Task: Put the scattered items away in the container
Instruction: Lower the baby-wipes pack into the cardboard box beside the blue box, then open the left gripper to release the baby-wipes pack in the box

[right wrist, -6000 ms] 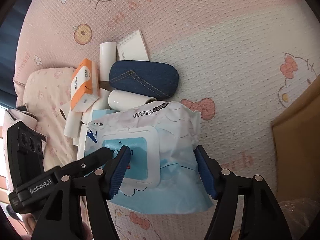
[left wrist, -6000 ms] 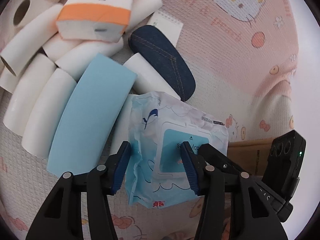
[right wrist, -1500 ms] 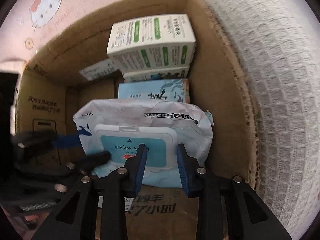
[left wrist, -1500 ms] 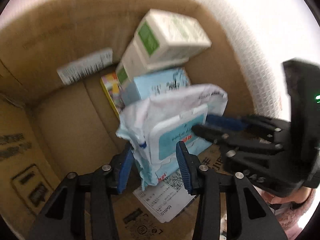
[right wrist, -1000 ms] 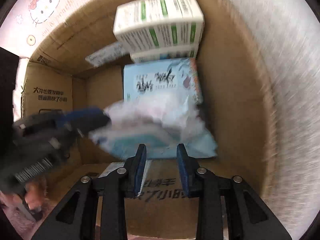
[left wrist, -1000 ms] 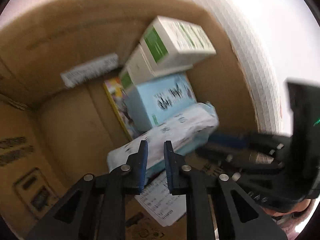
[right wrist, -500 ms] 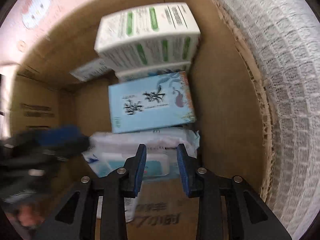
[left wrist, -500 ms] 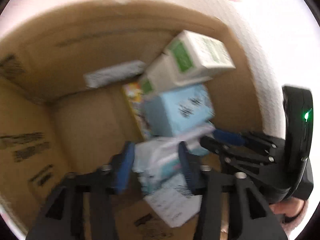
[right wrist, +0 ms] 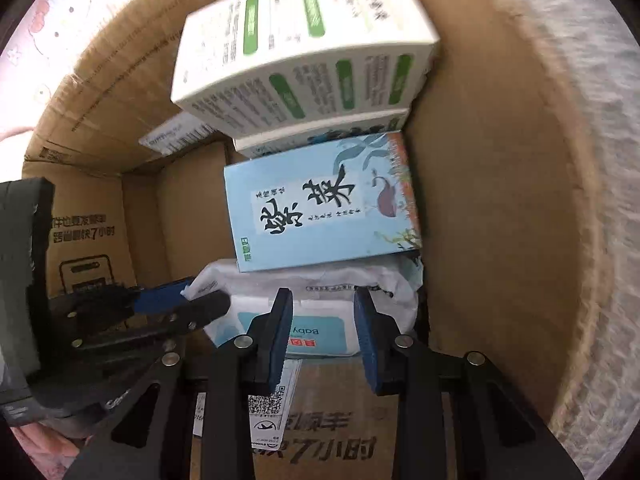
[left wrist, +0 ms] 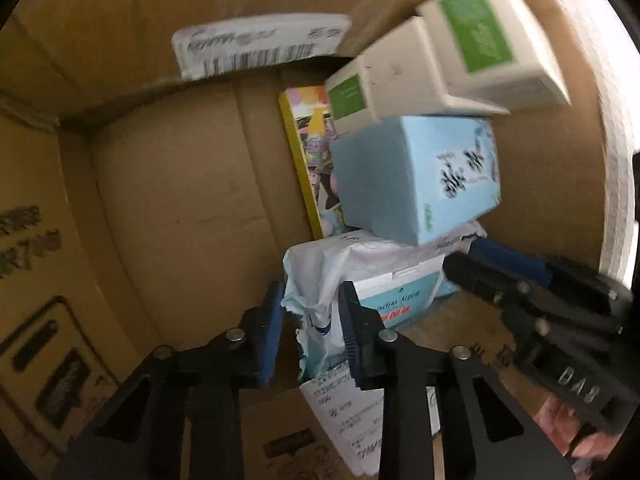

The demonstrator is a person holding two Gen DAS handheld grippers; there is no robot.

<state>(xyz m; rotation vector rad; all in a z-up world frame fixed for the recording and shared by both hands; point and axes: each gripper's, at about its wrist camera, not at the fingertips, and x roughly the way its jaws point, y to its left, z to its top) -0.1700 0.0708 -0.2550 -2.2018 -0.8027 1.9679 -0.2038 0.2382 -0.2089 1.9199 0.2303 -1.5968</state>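
Observation:
A wet wipes pack (left wrist: 394, 292) (right wrist: 340, 278) lies on the floor of the cardboard box (left wrist: 180, 200) (right wrist: 500, 200), tucked under the near edge of a blue box. My left gripper (left wrist: 310, 296) (right wrist: 196, 296) reaches down into the box, and its jaws are closing on the pack's crumpled left end, which sits between the pads. My right gripper (right wrist: 323, 296) (left wrist: 464, 258) hangs over the pack's lid with a narrow gap, and nothing is pinched between its pads.
A pale blue tea box (right wrist: 320, 204) (left wrist: 416, 184) and two white-and-green boxes (right wrist: 304, 48) (left wrist: 480, 40) are stacked against the box's right wall. A colourful book (left wrist: 310, 160) stands beside them. The left half of the box floor is bare cardboard. Pink bedding (right wrist: 72, 8) lies outside.
Both grippers carried the pack from the bed into the box and let it drop to the floor. My left gripper then sank lower and closed around the pack's end.

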